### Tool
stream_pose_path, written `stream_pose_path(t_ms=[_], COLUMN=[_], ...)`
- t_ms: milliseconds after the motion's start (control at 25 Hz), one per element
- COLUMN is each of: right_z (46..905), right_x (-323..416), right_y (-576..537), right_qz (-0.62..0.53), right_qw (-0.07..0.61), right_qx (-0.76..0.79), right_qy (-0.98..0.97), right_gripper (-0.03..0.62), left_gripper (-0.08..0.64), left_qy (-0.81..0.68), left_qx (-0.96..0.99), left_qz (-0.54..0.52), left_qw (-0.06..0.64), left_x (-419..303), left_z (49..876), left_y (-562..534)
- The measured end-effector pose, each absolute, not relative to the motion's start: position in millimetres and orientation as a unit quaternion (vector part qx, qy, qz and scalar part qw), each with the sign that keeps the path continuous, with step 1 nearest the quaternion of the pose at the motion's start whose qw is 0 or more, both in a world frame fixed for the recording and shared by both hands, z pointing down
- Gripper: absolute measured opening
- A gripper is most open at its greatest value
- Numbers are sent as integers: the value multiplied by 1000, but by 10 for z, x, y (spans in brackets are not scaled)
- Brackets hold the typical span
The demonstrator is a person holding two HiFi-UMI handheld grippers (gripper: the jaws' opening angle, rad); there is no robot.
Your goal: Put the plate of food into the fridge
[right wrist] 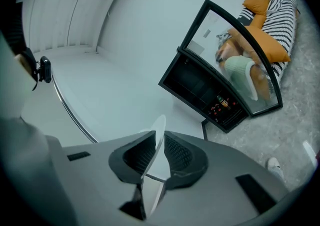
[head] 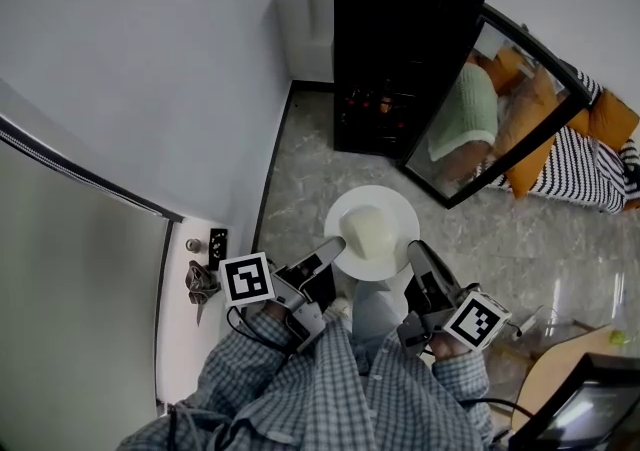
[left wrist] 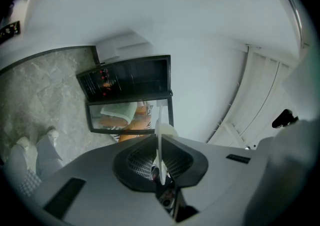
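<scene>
Together we hold the plate (head: 398, 205) level between the two grippers, out in front of our checked sleeves (head: 300, 394). In the head view the left gripper (head: 330, 249) has hold of the plate's near-left rim and the right gripper (head: 415, 254) of its near-right rim, with the pale mound of food (head: 368, 229) sitting on the white plate between them. From the left gripper view we see the left gripper (left wrist: 160, 142) closed narrow on the plate (left wrist: 159, 127), its thin white edge running straight up between the ribbed pads. The right gripper view shows the same: the right gripper (right wrist: 157, 150) is pinched tight on the plate (right wrist: 159, 130), whose rim slants up out of the gap. Ahead of both grippers, well apart from the plate, stands the black fridge (head: 395, 49) against the white wall (head: 150, 59), and its glass door (head: 500, 109) is swung open towards the right gripper's side. On a shelf inside we can make out small red things (head: 365, 99), too small to name. The fridge (left wrist: 130, 77) and door (left wrist: 130, 115) lie straight beyond the left gripper, and the fridge (right wrist: 200, 87) and door (right wrist: 240, 59) up and to the right of the right gripper. Grey marbled floor (head: 300, 169) stretches under the plate, and orange cushions (head: 610, 114) lie past the door.
</scene>
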State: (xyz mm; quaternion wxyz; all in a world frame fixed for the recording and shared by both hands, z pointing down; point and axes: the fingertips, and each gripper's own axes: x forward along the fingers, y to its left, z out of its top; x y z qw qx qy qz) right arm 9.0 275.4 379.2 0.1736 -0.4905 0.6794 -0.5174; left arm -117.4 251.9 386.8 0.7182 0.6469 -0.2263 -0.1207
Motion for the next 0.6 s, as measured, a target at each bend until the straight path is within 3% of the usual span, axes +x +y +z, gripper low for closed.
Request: stream_pose_path(t_ms=[600], right_z=[3859], right_x=[174], right_y=[2516], right_qz=[-515], right_qw=[176], right_qx=[-480], right_qy=[688], right_gripper=[60], left_gripper=[20], left_qy=[-231], left_qx=[645], left_qz=[-139], left_qw=[715], left_x=[-1073], left_z=[3936], left_y=[2314])
